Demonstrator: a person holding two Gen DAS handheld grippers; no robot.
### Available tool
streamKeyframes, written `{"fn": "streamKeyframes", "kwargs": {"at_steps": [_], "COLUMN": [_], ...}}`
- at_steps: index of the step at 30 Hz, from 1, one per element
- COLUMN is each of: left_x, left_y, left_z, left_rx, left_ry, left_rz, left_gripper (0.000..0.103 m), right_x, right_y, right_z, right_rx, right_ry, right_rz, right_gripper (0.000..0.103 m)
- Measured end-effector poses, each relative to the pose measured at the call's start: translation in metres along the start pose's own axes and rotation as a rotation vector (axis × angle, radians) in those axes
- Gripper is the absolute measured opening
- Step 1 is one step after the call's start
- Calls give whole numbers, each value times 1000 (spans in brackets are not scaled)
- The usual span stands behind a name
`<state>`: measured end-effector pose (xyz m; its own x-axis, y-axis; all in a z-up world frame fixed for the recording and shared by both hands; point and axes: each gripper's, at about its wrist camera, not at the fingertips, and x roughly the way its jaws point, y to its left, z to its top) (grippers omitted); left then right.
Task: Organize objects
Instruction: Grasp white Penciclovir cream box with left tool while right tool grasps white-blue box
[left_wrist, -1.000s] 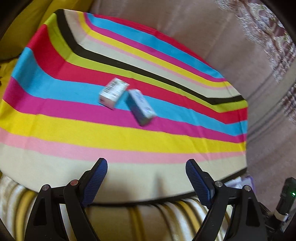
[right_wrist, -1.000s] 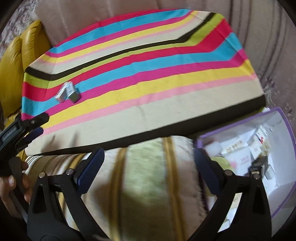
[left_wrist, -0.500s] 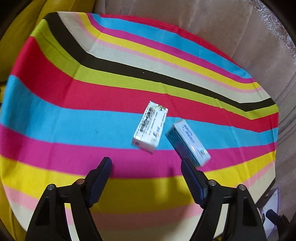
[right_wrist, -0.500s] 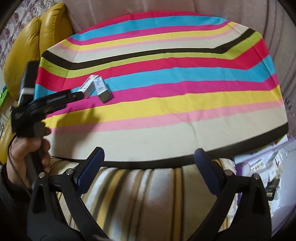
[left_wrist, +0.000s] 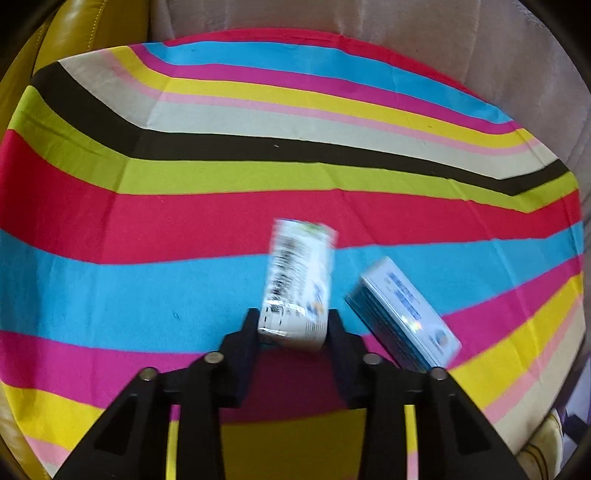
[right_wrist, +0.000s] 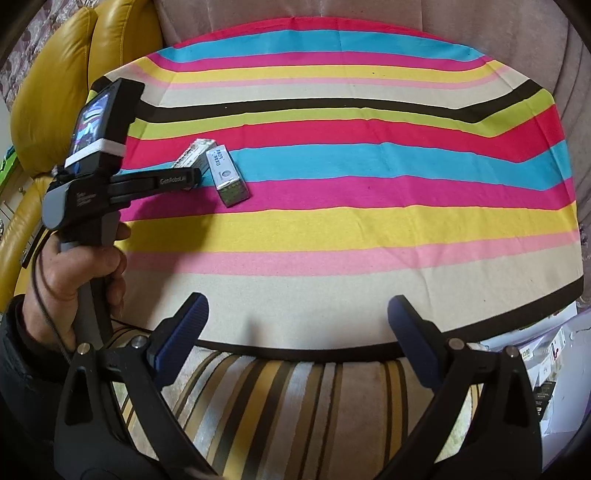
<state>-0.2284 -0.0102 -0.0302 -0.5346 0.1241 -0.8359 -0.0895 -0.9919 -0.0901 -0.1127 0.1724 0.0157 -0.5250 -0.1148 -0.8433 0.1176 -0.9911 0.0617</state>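
Two boxes: both lie on the striped cloth (left_wrist: 184, 206) that covers the tabletop, near its left side in the right wrist view.
White box: the white box (left_wrist: 297, 284), printed with black text and blurred in the left wrist view, sits across the red and blue stripes; its near end is between the two fingers of the left gripper (left_wrist: 291, 328).
Blue-and-white box: the blue-and-white box (left_wrist: 402, 314) lies tilted just beside the white box, to its right, over the blue and magenta stripes; whether the two touch cannot be told.
Left gripper: narrowed around the near end of the white box, a finger (left_wrist: 247, 332) against each side; in the right wrist view its black body reaches in from the left over the boxes, held by the left hand (right_wrist: 74, 273).
Right gripper: the right gripper (right_wrist: 295, 332) is spread wide with nothing between its blue-padded fingers, hanging over the near edge of the cloth, well apart from both boxes.
Surroundings: a yellow cushion (right_wrist: 55, 92) stands beyond the left edge of the tabletop, a striped cover (right_wrist: 295, 406) runs below the near edge, and a bin of small packages (right_wrist: 554, 369) shows at the lower right.
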Motion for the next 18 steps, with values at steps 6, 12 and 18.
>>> {"fn": "streamKeyframes", "kwargs": {"at_steps": [6,12,18], "left_x": [-20,-34,-42], "left_y": [4,30,59], "left_z": [-26,-39,-46], "left_rx": [43,3,-76], "left_ry": [23,32,38], "left_rz": [-27,15,75], "left_gripper": [35,38,65], "right_x": [5,9,11], "right_y": [2,8,14], "right_z": [3,6,8], "right_rx": [-4,-30,-50], "right_ry": [13,17,23], "right_rz": [4,5,2], "right_gripper": [99,99,99]}}
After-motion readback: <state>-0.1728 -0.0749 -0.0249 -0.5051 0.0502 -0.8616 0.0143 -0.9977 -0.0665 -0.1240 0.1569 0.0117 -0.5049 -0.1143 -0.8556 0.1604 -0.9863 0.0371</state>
